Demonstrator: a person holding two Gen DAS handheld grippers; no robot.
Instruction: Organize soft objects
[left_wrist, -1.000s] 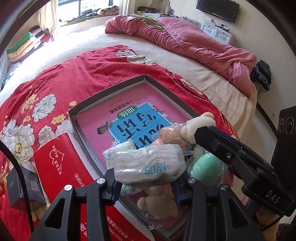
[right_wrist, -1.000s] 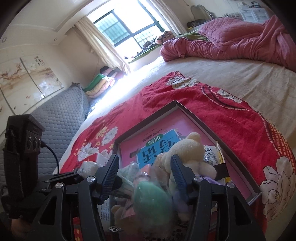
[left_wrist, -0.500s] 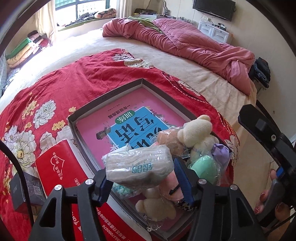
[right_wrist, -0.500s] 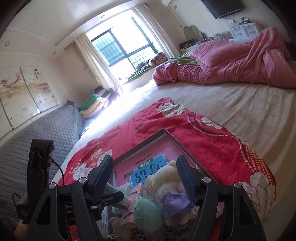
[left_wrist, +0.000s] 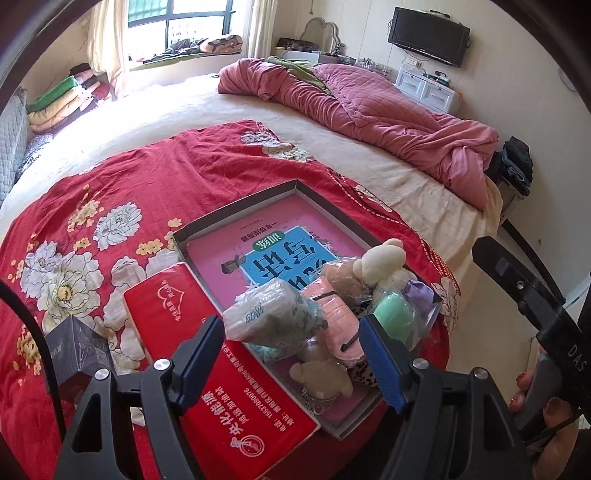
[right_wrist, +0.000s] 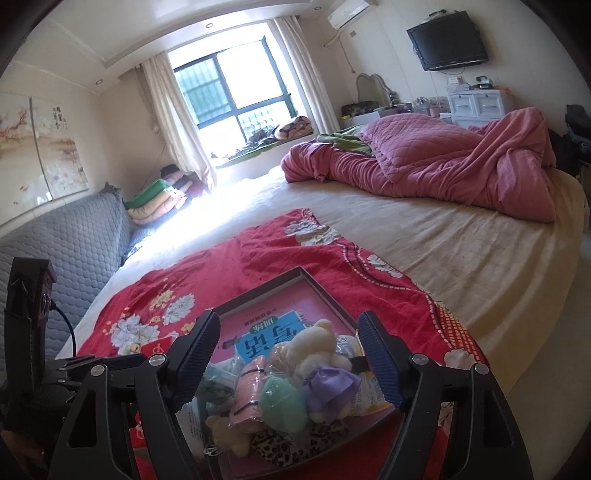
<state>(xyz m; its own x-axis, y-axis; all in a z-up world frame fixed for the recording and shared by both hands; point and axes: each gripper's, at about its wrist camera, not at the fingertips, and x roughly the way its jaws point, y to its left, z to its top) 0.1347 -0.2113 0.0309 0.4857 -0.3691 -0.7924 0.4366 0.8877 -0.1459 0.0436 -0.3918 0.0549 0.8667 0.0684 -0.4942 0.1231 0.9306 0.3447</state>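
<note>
**Soft pile loose in the tray**

Left gripper (left_wrist: 291, 363) has just been opening, releasing the tissue pack (left_wrist: 271, 317); right gripper (right_wrist: 286, 360) likewise, empty-jawed. Soft toys (right_wrist: 295, 384) heap in the tray (left_wrist: 236, 212)'s near corner; the topmost could roll off.

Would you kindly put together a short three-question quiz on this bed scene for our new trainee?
1. True or false: the left gripper is clamped on the wrapped tissue pack.
2. Which thing lies flat on the floor of the grey box? A) a pillow B) a pink and blue book C) a towel
3. Fill in: the red packet lies outside the box, on the ______ cloth.

Key
1. False: its jaws have just been opening, and the pack lies loose among the soft toys.
2. B, the book.
3. Red flowered cloth.
</note>
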